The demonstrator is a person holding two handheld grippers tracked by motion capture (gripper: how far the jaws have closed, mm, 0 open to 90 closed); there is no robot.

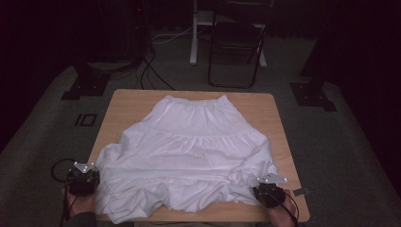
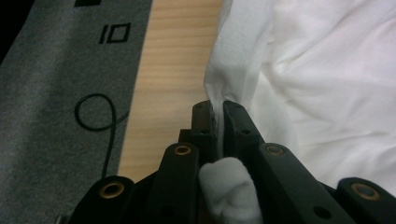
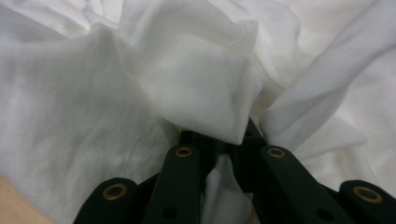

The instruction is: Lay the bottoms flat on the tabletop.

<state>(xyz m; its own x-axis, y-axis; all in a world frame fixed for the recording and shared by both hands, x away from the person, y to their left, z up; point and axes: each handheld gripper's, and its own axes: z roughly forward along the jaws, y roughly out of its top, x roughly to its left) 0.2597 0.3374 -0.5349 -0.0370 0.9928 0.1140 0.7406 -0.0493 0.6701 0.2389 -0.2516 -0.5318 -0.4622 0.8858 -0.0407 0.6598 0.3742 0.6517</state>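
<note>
My left tongs (image 2: 218, 116) & right tongs (image 3: 224, 142) both clamp the white skirt (image 1: 189, 146) hem at near desk (image 1: 279, 123) corners. Thin pinch w/ bunched folds: uneven pull could slip it; waistband lies far.

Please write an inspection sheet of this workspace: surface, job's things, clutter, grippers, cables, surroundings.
Surface: light wooden square table, bare along far and side edges.
Job's things: white tiered cotton skirt spread flat, elastic waistband at far side, hem bunched at near edge.
Clutter: small grey tag-like piece at near right corner.
Grippers: left hand-held gripper shut on skirt's hem edge; right hand-held gripper shut on bunched hem.
Cables: black cables on the floor beyond the table; a black gripper cable loop.
Surroundings: grey carpet, black folding chair, dark room.
</note>
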